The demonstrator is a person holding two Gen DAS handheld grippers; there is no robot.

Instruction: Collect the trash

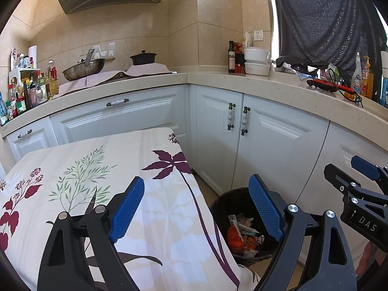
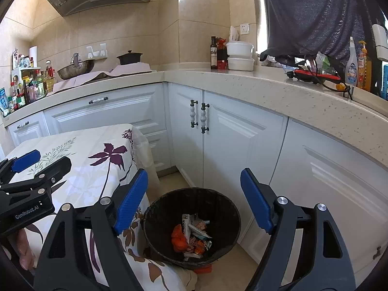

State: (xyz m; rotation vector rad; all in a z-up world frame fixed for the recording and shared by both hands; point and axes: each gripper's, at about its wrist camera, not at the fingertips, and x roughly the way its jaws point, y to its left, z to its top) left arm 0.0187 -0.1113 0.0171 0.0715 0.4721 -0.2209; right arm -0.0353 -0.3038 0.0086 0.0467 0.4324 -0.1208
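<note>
My left gripper is spread wide, nothing between the blue pads; it hangs over the edge of the table, which wears a floral cloth. My right gripper is spread wide too, empty, held above the bin. Each gripper shows at the side of the other's view, just beside its mate.

The bin is black, on the floor, tight between the table corner and the white cabinets. Trash lies at its bottom: something orange, crumpled wrappers, white packets. An orange scrap peeks out on the floor at the bin's base.

Counter above the cabinets carries a wok, dark pot, bottle, stacked white tubs.
</note>
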